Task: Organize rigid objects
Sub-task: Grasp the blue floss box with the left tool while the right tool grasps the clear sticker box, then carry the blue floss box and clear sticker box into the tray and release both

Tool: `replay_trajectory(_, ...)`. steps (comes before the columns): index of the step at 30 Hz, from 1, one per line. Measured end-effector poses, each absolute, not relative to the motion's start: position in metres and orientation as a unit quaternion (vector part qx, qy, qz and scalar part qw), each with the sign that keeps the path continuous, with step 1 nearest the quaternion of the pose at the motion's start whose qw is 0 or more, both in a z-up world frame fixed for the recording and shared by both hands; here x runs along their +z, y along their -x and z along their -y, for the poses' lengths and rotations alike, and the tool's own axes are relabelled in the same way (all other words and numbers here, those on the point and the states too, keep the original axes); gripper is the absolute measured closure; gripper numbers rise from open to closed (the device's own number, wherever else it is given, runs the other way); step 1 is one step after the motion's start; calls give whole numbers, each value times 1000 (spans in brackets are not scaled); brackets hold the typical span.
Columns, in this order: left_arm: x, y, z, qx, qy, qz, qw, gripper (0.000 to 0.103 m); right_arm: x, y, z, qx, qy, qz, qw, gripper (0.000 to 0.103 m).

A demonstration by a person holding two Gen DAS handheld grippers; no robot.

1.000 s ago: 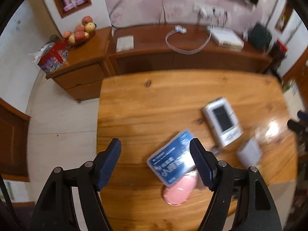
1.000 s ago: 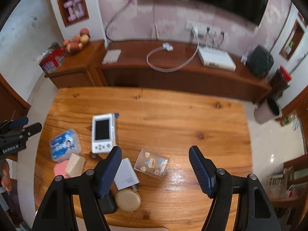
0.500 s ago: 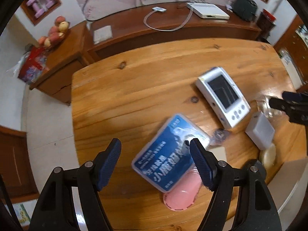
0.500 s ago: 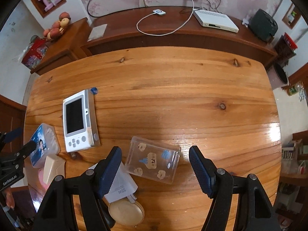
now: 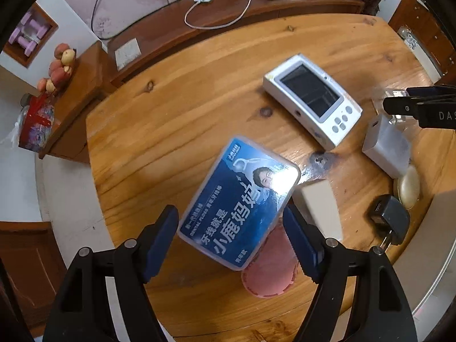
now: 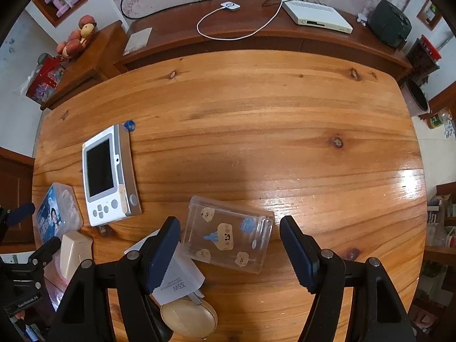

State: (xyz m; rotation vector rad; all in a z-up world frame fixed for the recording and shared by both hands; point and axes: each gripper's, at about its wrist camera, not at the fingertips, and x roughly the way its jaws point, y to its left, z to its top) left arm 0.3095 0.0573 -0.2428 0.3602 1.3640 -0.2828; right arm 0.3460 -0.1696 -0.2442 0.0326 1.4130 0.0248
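Both tongs dropped closer to the bench: left tongs [image 5: 230,229] opening around the blue floss box [image 5: 239,202], right tongs [image 6: 230,240] open over the clear box [image 6: 228,238].

Wooden table [image 6: 256,108] — handheld console [image 6: 108,176], clear box [image 6: 228,236], charger [image 5: 384,145].

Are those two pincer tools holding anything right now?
No. The left hand-held gripper straddles the blue box, the right hand-held gripper the clear box; neither is gripped.
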Motion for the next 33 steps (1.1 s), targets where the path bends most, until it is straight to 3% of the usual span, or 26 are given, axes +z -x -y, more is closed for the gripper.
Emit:
replay_trajectory(15, -268, -333, -65, -102, -104, -642, 753, 25, -265, -351, 169, 0, -19, -664, 747, 30)
replay_trajectory(18, -267, -331, -69, -95, -93, -636, 760, 27, -265, -349, 170, -3, -9, -663, 748, 40)
replay_trajectory(22, -261, -324, -76, -79, -61, -633, 768, 30, -261, -343, 169, 2, -14, -659, 752, 40)
replay_trajectory(33, -134, -239, -68, -85, -3, -537, 839, 33, -171, -286, 191, 32, -42, -577, 815, 40)
